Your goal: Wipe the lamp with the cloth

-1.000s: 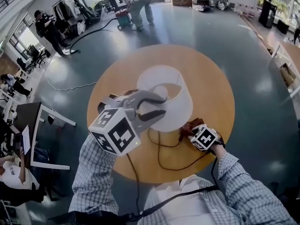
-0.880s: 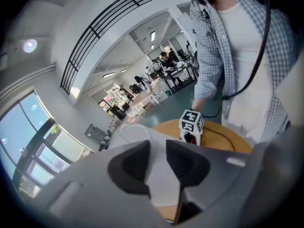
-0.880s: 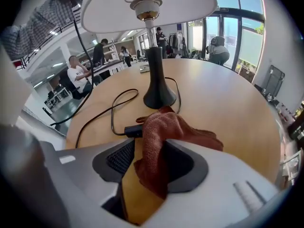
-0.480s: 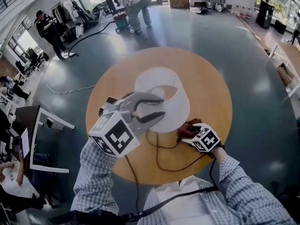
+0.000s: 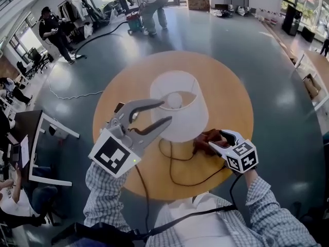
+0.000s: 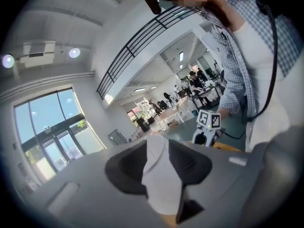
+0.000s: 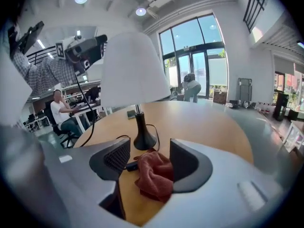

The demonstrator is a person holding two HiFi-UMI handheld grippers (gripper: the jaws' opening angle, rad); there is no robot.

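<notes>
Wood of a warm light brown made the round table (image 5: 231,102), which stood on a smooth grey-blue floor (image 5: 288,86) with pale reflections on it. Near the middle of the table top stood the lamp (image 5: 190,112) with its white shade, and the right gripper view showed its black base (image 7: 144,139) under the shade. A thin black cord (image 5: 177,174) ran in loops over the wood toward 6 o'clock. In the head view the reddish-brown cloth (image 5: 204,142) lay crumpled on the table at about 5 o'clock from the lamp, just beside the base.

Coming from 7 o'clock, the left gripper (image 5: 167,111) was held above the table with its jaws spread and opening. The white shade showed between them, but the pads did not press on it. Reaching in from 4 o'clock, the right gripper (image 5: 220,139) had its jaws apart and closing. The cloth lay between them against one pad, with a gap at the other.

Around the table was a large open hall. At 12 o'clock a person (image 5: 151,4) bent over, at 10 o'clock another person (image 5: 54,30) stood in dark clothes, and at 9 o'clock stood a white-framed desk (image 5: 46,143). Tall windows (image 7: 194,56) showed in the right gripper view.
</notes>
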